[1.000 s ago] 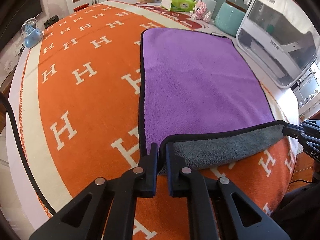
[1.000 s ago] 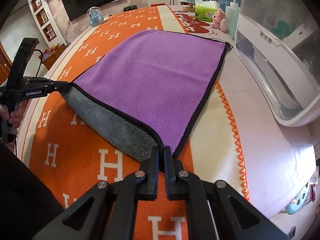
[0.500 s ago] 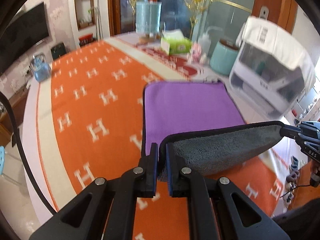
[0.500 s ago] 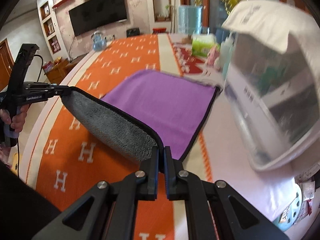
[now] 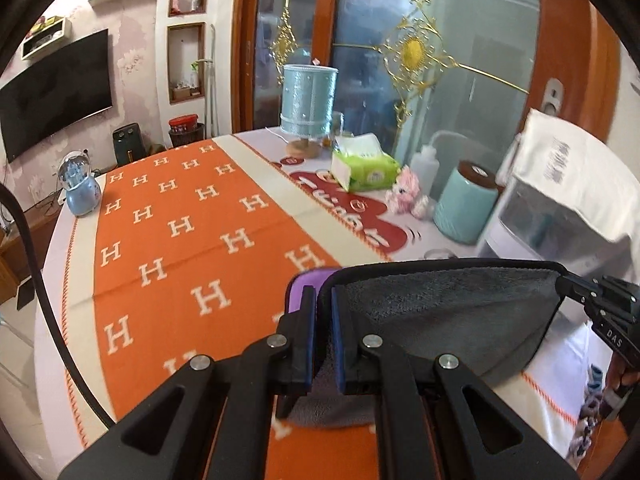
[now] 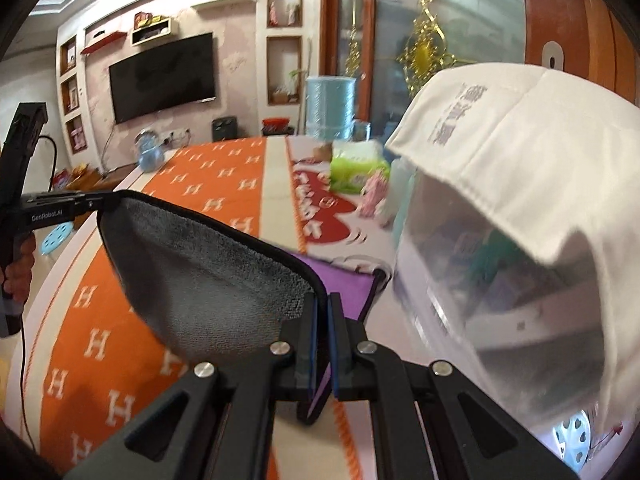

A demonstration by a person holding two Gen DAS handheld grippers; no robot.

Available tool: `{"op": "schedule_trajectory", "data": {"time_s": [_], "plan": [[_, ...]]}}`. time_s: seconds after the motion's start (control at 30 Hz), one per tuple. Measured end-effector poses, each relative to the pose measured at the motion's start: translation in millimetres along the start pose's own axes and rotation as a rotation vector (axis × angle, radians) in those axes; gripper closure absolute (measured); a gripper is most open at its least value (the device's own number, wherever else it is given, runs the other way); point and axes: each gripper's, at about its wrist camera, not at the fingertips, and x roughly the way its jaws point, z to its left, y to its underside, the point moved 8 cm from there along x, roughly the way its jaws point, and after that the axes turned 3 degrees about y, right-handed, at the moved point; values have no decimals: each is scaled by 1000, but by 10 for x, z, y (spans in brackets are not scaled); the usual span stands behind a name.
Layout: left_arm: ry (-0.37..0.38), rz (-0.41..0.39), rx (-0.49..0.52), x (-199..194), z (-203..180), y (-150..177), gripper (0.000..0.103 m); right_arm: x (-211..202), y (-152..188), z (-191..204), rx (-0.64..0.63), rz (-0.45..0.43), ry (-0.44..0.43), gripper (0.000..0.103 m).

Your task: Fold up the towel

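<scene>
The towel is purple on top, grey underneath, with black trim. Its near edge is lifted high; the grey underside (image 5: 452,312) faces the left wrist camera and also the right wrist camera (image 6: 200,276). My left gripper (image 5: 324,300) is shut on the towel's near left corner. My right gripper (image 6: 322,308) is shut on the near right corner; it also shows in the left wrist view (image 5: 568,284). Small purple strips (image 5: 300,284) (image 6: 344,292) show behind the fingers. The rest of the towel is hidden.
The table carries an orange H-pattern cloth (image 5: 180,248). A clear appliance under a white cover (image 6: 512,208) stands close on the right. At the far end are a tissue box (image 5: 364,168), a pink toy (image 5: 408,196), a teal canister (image 5: 464,208), a lamp (image 5: 308,108) and a snow globe (image 5: 78,188).
Both grippers have raised the towel's near edge and carried it forward. More grey underside shows and most of the purple face is now hidden behind it.
</scene>
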Motion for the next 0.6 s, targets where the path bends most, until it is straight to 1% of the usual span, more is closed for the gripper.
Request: {"op": "schedule_trajectory", "data": {"time_s": [0.13,0.2,0.33,0.6], "plan": [[-4,-20,-69,280,88,-107,98,222,-114,-26,-25,-35,41,99],[-17,-20,-82,428,130,-117,98,360,-151,-48,-36,-42,63,99],[-37,-1,-123,740,240,-83,98,588,-165,-63,-69,-51,111,98],[-47,46,-158,1137,315,73,98,938,-125,-73,-131,-49,177,98]]}}
